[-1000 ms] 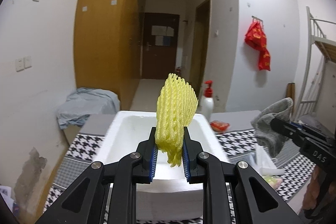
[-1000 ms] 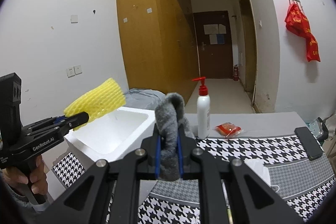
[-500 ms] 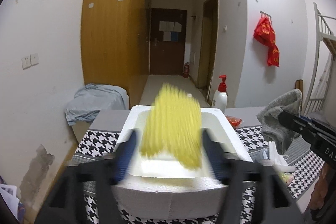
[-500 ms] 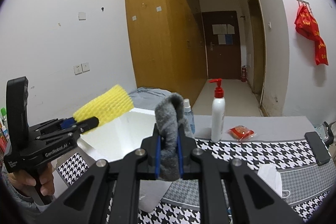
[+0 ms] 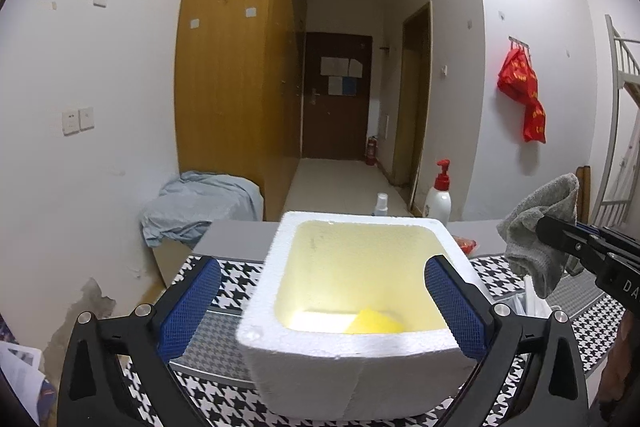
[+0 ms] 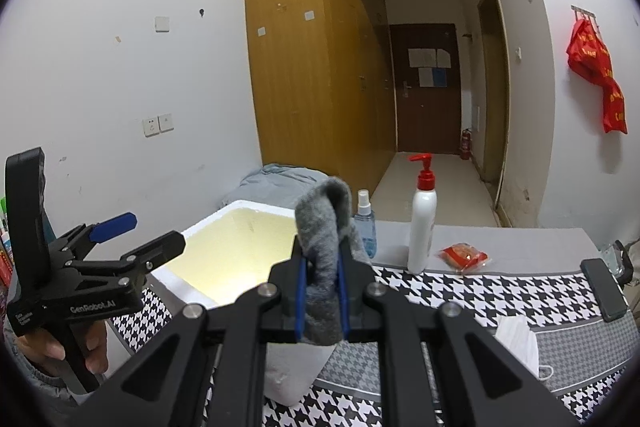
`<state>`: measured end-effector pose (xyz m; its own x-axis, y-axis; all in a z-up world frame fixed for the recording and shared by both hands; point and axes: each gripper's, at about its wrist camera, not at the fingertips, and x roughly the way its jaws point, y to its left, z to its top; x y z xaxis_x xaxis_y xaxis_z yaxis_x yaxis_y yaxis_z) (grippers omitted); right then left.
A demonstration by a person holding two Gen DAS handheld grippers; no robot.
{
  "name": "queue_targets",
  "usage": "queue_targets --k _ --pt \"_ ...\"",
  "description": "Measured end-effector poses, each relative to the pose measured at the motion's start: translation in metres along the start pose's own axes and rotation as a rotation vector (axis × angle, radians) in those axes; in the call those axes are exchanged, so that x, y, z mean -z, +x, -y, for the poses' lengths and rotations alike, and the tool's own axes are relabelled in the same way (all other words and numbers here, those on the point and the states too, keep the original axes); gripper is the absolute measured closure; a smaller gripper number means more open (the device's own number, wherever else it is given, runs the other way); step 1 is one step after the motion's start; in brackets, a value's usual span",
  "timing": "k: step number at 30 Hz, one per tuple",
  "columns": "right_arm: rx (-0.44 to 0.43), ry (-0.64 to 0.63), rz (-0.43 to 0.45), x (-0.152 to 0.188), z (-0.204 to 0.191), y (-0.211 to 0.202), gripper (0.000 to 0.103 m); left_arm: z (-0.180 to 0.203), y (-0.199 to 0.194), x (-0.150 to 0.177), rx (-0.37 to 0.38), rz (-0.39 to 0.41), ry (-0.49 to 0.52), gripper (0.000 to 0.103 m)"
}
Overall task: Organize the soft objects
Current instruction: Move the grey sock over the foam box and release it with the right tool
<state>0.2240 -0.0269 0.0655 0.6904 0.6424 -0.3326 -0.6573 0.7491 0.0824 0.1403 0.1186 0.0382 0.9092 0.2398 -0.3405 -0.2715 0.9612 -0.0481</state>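
A white foam box [image 5: 276, 311] stands on the houndstooth table; it also shows in the right wrist view [image 6: 240, 215]. The yellow foam net [image 5: 374, 325] lies on its floor. My left gripper [image 5: 324, 307] is open and empty just above the box's near rim; it shows in the right wrist view [image 6: 132, 237] at the left. My right gripper [image 6: 322, 301] is shut on a grey sock [image 6: 326, 227] and holds it upright, to the right of the box. The sock also shows in the left wrist view [image 5: 538, 227].
A white pump bottle [image 6: 422, 223] and a small spray bottle [image 6: 365, 223] stand behind the box. A red packet [image 6: 462, 255], a black phone [image 6: 604, 289] and a white face mask [image 6: 518, 343] lie on the table at the right.
My left gripper has opened and let go of the yellow foam net, which dropped into the foam box. The right gripper still holds the grey sock.
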Motion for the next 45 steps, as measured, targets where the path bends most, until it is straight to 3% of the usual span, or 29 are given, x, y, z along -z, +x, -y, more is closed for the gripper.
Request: queue_targets --k 10,25,45 --pt "-0.032 -0.013 0.029 -0.011 -0.015 0.005 0.086 -0.020 -0.013 0.002 -0.049 0.023 -0.030 0.001" --pt "-0.109 -0.050 0.004 -0.015 -0.045 0.030 0.086 -0.045 -0.027 0.012 -0.120 0.029 -0.038 0.001" --pt "-0.112 -0.059 -0.072 -0.013 -0.067 0.068 0.086 -0.072 -0.024 0.024 -0.104 0.013 -0.098 0.001"
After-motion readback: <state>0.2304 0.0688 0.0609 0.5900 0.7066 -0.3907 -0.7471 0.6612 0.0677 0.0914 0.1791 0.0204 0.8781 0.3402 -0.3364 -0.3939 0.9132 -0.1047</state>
